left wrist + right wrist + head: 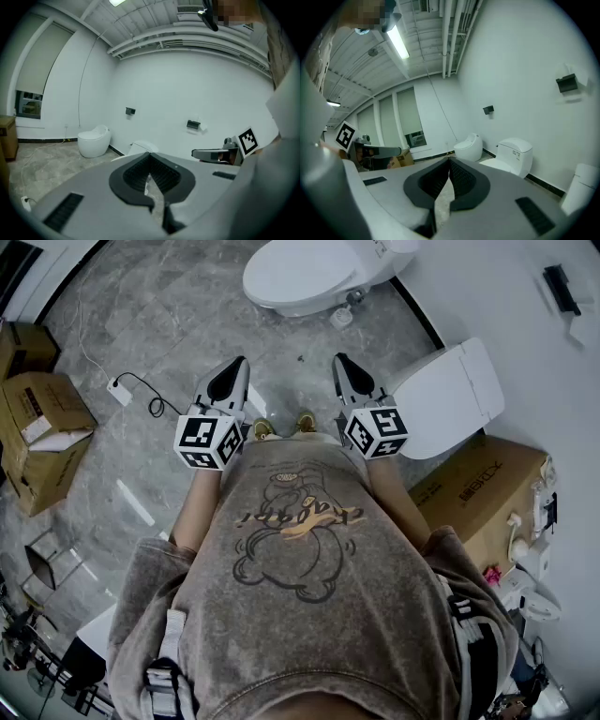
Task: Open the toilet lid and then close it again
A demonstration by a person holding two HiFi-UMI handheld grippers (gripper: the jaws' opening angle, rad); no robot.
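Left gripper [237, 367]: jaws closed tip to tip, nothing between them. Right gripper [340, 362]: jaws also pressed together, empty. Second toilet [450, 395] near, to the right of the right jaws, seat cover down. Cardboard box [42, 427] well left of the left jaws. Toilet lid [298, 273] lies shut, well ahead of both jaws, apart from them.

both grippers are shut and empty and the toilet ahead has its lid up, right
No: the head view shows the toilet ahead with its lid down. The left gripper and right gripper are shut and empty.
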